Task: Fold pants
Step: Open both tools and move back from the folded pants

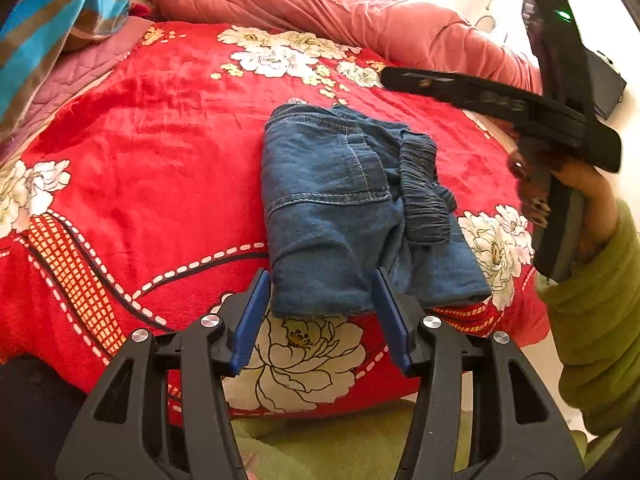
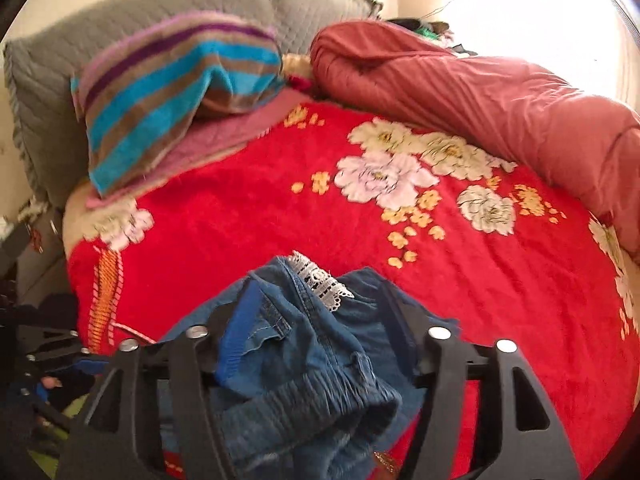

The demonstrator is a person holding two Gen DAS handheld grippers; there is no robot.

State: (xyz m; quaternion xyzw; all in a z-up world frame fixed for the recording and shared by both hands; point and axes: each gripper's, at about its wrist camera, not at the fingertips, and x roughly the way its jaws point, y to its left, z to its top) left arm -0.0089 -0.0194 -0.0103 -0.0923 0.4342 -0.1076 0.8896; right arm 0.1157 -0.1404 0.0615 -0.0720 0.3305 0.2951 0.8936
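The left tool is spread wide, its blue pads well apart with nothing pinched between them. The right tool is likewise spread, blurred. Seen from the left wrist, the right hand, in a green sleeve, grips its tool's handle, raised to the left tool's right.

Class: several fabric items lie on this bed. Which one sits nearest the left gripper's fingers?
The folded blue denim pants: their near edge lies between the open left gripper fingers. The striped towel and the rolled pink quilt lie far back.
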